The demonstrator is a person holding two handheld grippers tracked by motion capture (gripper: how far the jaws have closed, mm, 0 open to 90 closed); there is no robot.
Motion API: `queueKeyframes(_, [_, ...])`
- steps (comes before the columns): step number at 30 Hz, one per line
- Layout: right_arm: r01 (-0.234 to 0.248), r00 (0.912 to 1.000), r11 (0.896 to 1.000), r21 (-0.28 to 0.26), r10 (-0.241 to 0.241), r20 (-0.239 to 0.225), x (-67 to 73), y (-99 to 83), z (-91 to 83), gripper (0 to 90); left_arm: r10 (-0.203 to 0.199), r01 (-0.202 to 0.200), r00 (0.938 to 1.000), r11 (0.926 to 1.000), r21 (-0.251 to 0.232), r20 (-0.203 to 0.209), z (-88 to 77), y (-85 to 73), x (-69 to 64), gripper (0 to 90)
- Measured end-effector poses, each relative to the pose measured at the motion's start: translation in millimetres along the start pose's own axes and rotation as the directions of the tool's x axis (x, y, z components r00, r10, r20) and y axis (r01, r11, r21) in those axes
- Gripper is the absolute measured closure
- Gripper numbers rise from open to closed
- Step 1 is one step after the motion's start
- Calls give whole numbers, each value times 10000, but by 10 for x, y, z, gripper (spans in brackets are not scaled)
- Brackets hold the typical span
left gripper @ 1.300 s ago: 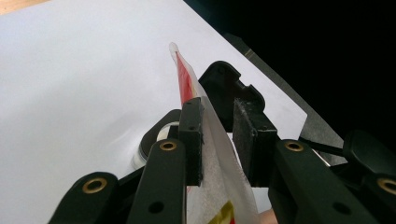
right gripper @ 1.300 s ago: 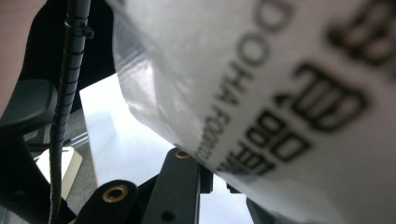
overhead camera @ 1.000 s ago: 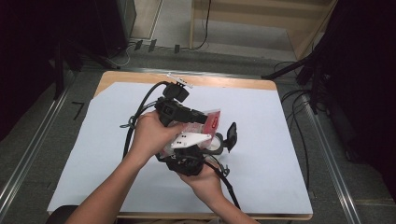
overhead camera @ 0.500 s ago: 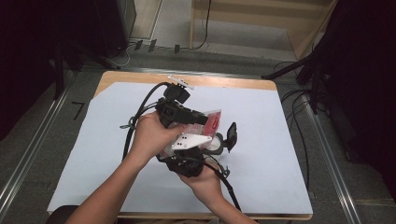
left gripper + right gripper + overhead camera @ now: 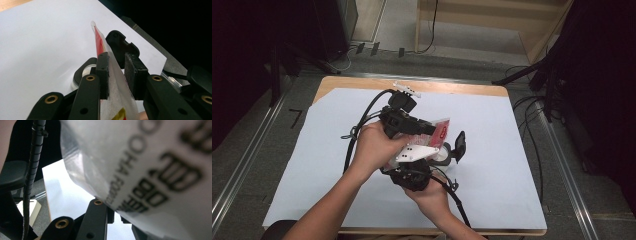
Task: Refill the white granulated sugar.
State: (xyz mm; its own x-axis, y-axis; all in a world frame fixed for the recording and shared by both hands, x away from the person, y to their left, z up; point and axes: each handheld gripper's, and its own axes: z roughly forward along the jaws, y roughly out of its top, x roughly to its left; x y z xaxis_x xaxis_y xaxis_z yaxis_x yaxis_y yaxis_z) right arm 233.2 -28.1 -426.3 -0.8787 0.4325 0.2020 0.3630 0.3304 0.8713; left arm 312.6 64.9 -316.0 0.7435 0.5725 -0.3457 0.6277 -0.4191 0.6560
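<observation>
Hands are meeting over the middle of the white-covered surface (image 5: 512,165): your left gripper (image 5: 117,72) is clamping its jaws on the red-and-clear plastic pouch (image 5: 113,82), and your right gripper (image 5: 414,175) is pinching the same pouch, jaws nearly together.

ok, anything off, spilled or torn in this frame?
Nothing spilled or visibly torn. The red and clear plastic packet is held up off the white sheet between both grippers. The left gripper has it between its pads, with a gap on one side. A round lidded container sits underneath, lid flipped open.
</observation>
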Motion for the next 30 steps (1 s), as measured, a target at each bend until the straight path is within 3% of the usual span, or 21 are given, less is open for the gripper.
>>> queueKeyframes(7, [-11, 10000, 10000, -91, 11, 62, 22, -25, -15, 852, 190, -190, 9998, 9998, 59, -54, 4, -3, -34, 747])
queueKeyframes(30, [9, 10000, 9999, -136, -9, 31, 29, -44, -33, 845, 240, -240, 9997, 9996, 116, -29, 13, -5, -58, 741])
